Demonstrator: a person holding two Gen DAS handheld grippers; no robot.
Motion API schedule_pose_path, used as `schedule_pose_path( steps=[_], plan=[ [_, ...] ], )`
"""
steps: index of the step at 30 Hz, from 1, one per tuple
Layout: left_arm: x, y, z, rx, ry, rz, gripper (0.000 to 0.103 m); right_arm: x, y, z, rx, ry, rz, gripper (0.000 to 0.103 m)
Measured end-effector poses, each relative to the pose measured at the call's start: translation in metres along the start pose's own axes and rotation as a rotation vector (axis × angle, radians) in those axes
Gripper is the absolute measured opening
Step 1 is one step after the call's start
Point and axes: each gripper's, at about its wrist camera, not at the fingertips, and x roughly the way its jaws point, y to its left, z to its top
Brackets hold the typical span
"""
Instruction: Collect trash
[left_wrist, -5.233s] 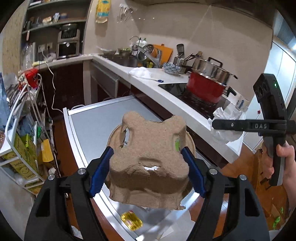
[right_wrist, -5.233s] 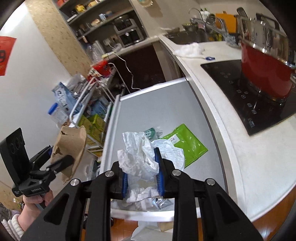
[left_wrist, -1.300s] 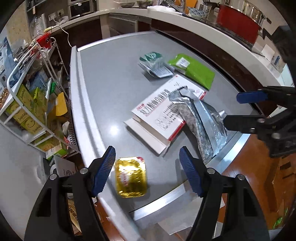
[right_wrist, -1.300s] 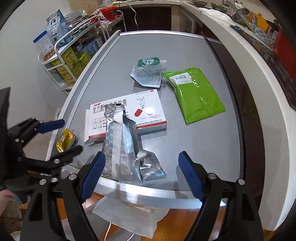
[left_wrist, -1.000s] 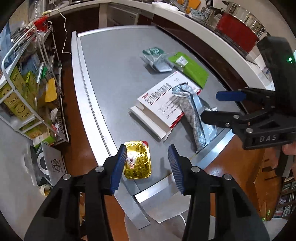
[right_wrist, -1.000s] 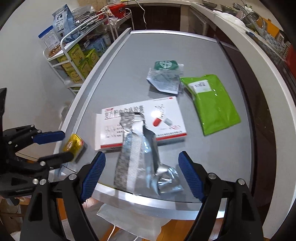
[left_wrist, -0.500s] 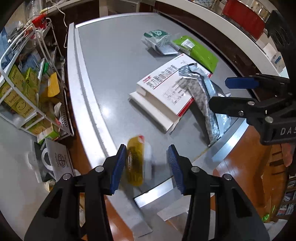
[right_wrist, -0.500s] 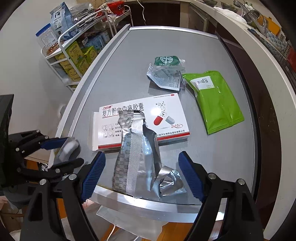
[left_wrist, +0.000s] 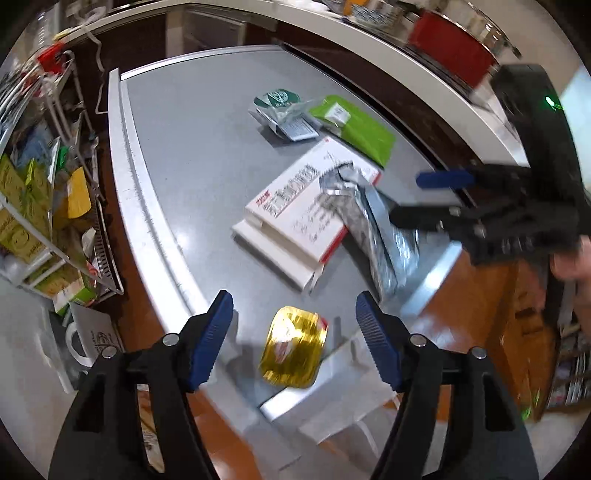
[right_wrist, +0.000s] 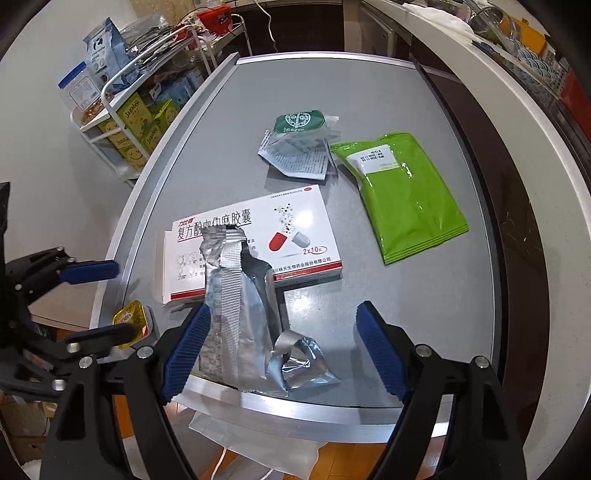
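At the near corner of the grey table (right_wrist: 369, 110), the gold foil packet (left_wrist: 293, 348) lay between the left gripper's (left_wrist: 293, 325) wide-spread jaws, ungripped. Beside it, the right gripper (right_wrist: 282, 336) hung equally wide, empty, over the crumpled silver pouch (right_wrist: 240, 314), which lay partly across the medicine box (right_wrist: 258, 240).

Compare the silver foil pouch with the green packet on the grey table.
The silver foil pouch is torn open and crumpled; the green packet looks sealed and smooth. The pouch leans partly on the medicine box at the table's near edge; the packet lies flat, further back, touching no box. The pouch sits between the open right tool's fingers; the packet lies beyond them. Both are flexible wrappers.
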Motion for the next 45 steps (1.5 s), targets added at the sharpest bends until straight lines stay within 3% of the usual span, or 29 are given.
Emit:
schedule_pose_path(
  steps=[5, 10, 14, 16, 18, 22, 29, 30, 31, 32, 34, 45],
  plan=[
    [0.015, -0.007, -0.001, 0.094, 0.096, -0.017, 0.069, 0.012, 0.007, 0.001, -0.012, 0.031, 0.025, 0.08],
    [0.024, -0.018, -0.004, 0.154, 0.1, 0.007, 0.069, 0.026, 0.018, 0.005, -0.023, 0.073, 0.035, 0.08],
    [0.031, -0.015, -0.006, 0.139, 0.117, 0.004, 0.052, 0.033, 0.02, 0.005, 0.013, 0.112, 0.011, 0.08],
    [0.031, -0.011, -0.007, 0.114, 0.106, -0.006, 0.049, 0.028, 0.014, 0.002, 0.068, 0.104, 0.031, 0.081],
    [0.031, -0.009, -0.006, 0.098, 0.098, -0.013, 0.04, 0.022, 0.006, -0.003, 0.129, 0.091, 0.046, 0.091],
    [0.033, -0.011, -0.005, 0.095, 0.084, -0.003, 0.039, 0.019, -0.001, -0.013, 0.201, 0.103, 0.073, 0.093],
    [0.032, -0.012, -0.005, 0.102, 0.074, 0.005, 0.038, 0.037, 0.015, -0.012, 0.188, 0.115, 0.041, 0.093],
    [0.031, -0.012, -0.006, 0.103, 0.073, 0.005, 0.038, 0.038, 0.019, -0.01, 0.176, 0.108, 0.034, 0.09],
    [0.031, -0.011, -0.006, 0.103, 0.072, 0.006, 0.038, 0.038, 0.023, -0.008, 0.156, 0.095, 0.032, 0.078],
    [0.03, -0.011, -0.006, 0.101, 0.069, 0.013, 0.038, 0.038, 0.026, -0.005, 0.139, 0.092, 0.04, 0.06],
    [0.029, -0.01, -0.006, 0.096, 0.065, 0.017, 0.037, 0.039, 0.026, 0.0, 0.14, 0.109, 0.069, 0.038],
    [0.02, -0.006, -0.001, 0.073, 0.02, 0.033, 0.037, 0.025, 0.02, 0.0, 0.14, 0.074, 0.113, 0.026]
  ],
)
